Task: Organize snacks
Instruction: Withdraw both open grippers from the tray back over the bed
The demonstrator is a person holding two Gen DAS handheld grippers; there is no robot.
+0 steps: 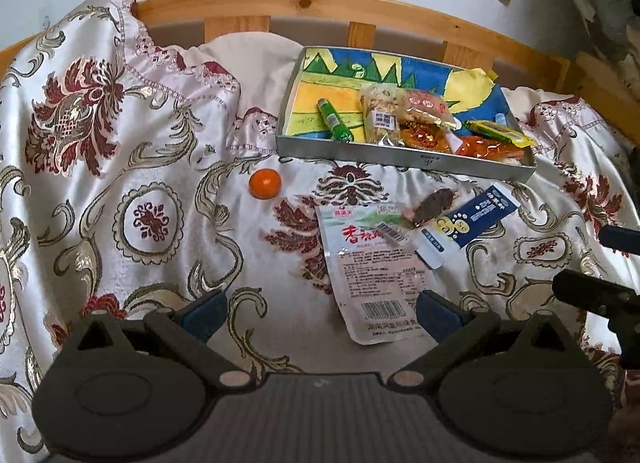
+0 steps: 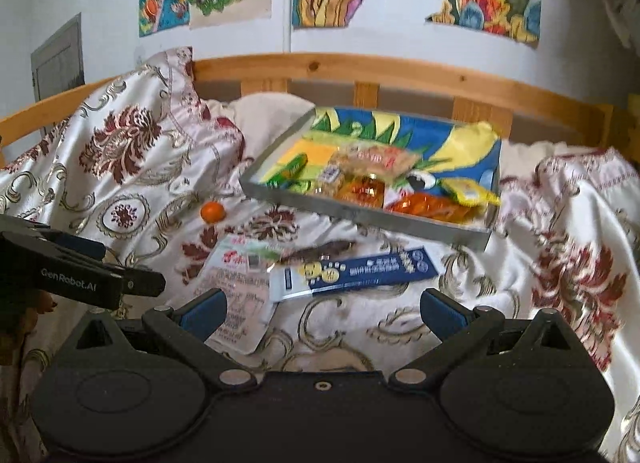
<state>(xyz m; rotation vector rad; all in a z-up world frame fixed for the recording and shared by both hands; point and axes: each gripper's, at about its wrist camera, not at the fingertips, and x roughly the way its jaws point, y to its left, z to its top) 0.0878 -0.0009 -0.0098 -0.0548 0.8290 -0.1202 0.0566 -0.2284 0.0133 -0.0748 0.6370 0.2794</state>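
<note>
A grey tray [image 1: 404,157] [image 2: 360,217] with a colourful lining sits on the patterned bedspread and holds several snack packets. In front of it lie a white pouch with red lettering [image 1: 372,271] [image 2: 236,287], a dark brown wrapped snack [image 1: 434,205] [image 2: 320,251], a blue-and-white stick packet [image 1: 468,223] [image 2: 360,271] and a small orange [image 1: 264,183] [image 2: 213,211]. My left gripper [image 1: 320,313] is open just short of the white pouch, holding nothing. My right gripper [image 2: 322,313] is open and empty before the blue packet.
A wooden bed rail [image 1: 360,3] [image 2: 400,71] runs behind the tray, with posters on the wall above. A bunched pillow under the bedspread [image 1: 100,103] rises at the left. The other gripper's black body shows at the right edge [image 1: 596,295] and left edge [image 2: 72,275].
</note>
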